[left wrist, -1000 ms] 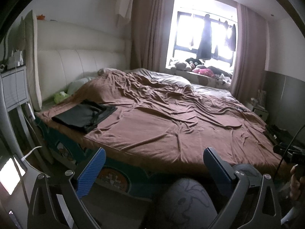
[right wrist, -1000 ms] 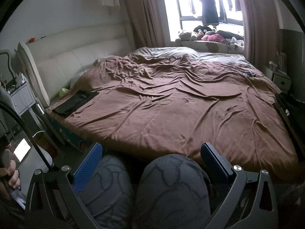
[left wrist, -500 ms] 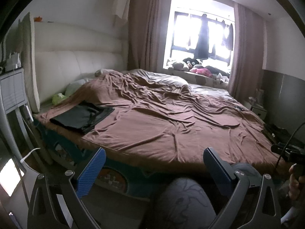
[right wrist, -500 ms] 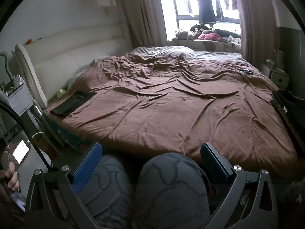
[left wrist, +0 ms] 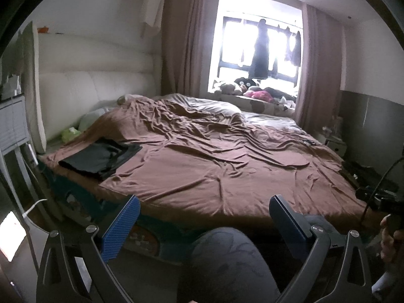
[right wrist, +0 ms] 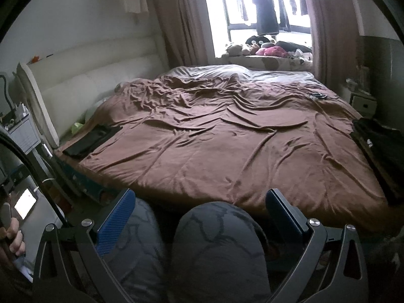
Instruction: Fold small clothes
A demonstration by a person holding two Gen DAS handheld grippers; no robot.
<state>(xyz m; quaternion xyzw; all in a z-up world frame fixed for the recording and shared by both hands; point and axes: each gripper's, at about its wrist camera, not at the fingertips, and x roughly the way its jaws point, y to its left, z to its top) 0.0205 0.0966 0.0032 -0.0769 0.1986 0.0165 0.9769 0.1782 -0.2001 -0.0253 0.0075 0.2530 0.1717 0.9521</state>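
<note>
A folded black garment (left wrist: 99, 157) lies on the near left corner of the bed (left wrist: 214, 166), which is covered by a rumpled brown sheet; the right wrist view shows the same garment (right wrist: 92, 141) at far left. A second pile of dark clothes (right wrist: 378, 136) rests at the bed's right edge. My left gripper (left wrist: 204, 217) hovers open in front of the bed's near edge, holding nothing. My right gripper (right wrist: 199, 210) is open too, above the person's knees (right wrist: 214, 247), well short of both garments.
A white padded headboard (left wrist: 83, 93) stands at left with a grey bedside cabinet (left wrist: 12, 123) before it. Plush toys (left wrist: 242, 88) line the bright window sill behind. A small dark item (right wrist: 318, 96) lies on the sheet's far right. A lit screen (right wrist: 25, 203) glows low left.
Both views have tilted and drifted slightly, so the bed sits a bit lower and nearer. The garments have not moved and both grippers stay open.
</note>
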